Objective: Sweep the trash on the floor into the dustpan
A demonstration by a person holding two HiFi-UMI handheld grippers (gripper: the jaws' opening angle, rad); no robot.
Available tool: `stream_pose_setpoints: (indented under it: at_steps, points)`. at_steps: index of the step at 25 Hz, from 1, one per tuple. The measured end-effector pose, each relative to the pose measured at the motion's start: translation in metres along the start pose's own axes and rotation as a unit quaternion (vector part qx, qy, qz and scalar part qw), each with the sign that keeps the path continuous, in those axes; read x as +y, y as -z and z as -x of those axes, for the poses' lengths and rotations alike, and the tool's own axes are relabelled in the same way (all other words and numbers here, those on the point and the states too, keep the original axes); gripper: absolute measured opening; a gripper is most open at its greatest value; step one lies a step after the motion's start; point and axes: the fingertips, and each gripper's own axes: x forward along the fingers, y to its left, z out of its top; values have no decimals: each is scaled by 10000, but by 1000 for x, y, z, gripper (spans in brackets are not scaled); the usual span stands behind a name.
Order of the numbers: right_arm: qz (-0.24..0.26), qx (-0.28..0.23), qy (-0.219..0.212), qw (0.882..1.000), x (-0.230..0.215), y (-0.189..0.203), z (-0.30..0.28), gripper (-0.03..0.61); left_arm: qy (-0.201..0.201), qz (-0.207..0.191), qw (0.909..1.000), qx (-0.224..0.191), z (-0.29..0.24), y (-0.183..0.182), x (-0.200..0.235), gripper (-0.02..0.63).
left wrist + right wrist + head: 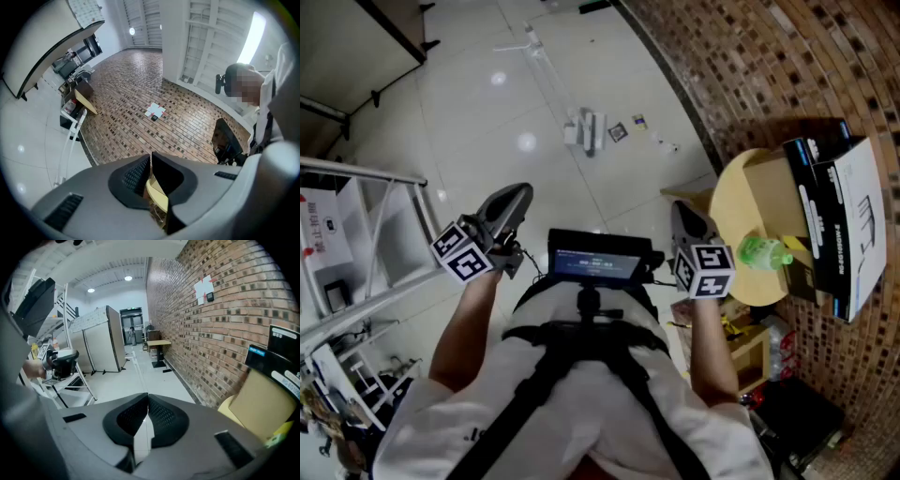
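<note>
Your left gripper (517, 195) and right gripper (682, 216) both have jaws together, holding nothing; the trash (591, 129) lies on the floor (478, 131), well apart.

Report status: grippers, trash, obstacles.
Left gripper shut, empty. Right gripper shut, empty. Trash scattered on floor ahead, untouched. No obstacle seen between.

We list a glossy white tiled floor (487, 103), a mottled brown brick wall (787, 56), a pale yellow table (748, 202), a green bottle (764, 251), and black-and-white marker cubes (461, 251) on the grey left gripper (511, 199) and right gripper (684, 217).
</note>
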Motion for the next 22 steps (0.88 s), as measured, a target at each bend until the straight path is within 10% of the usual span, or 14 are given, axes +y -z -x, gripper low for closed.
stream_pose_setpoints:
  at_steps: [22]
  points:
    - [269,-97,-630,9976,-39,-26,-47,20,-695,294,9968,-251,-62,10,19,9]
